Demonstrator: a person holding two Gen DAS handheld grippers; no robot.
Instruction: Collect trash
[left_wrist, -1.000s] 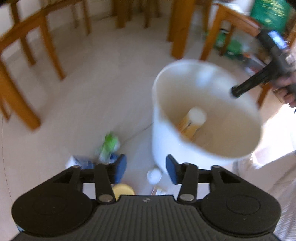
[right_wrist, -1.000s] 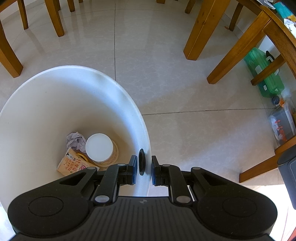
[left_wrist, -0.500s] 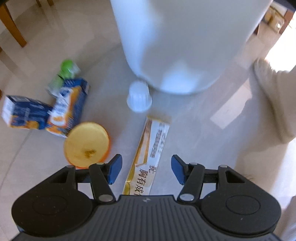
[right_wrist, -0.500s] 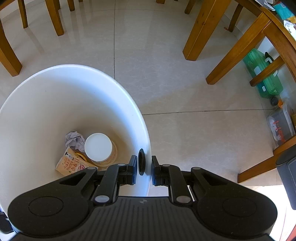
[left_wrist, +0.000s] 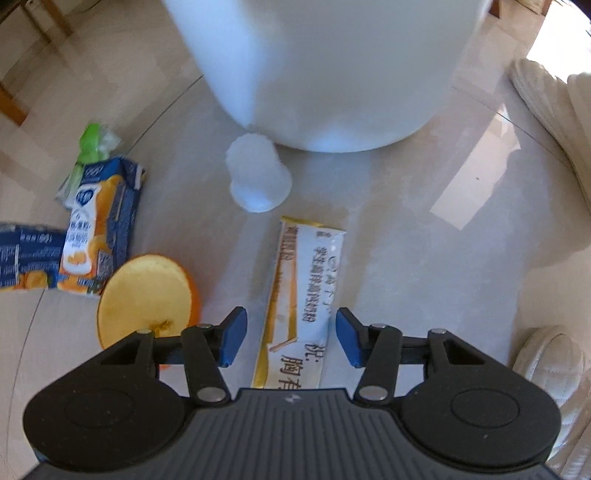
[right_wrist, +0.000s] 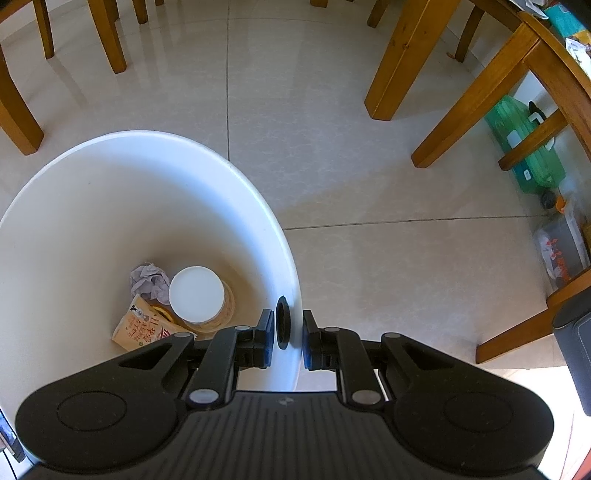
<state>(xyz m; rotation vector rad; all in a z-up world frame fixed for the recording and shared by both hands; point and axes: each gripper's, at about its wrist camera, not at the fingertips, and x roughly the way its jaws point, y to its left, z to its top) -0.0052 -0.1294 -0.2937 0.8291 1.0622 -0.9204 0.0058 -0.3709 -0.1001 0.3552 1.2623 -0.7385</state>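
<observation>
Here the right gripper (right_wrist: 289, 341) has its jaws clamped on the rim of the white bin (right_wrist: 110, 206), which holds a cup and wrappers. The left gripper (left_wrist: 288, 341) hangs with jaws spread wide over a long wrapper (left_wrist: 306, 295) on the floor (left_wrist: 406, 258), beside the bin.
</observation>
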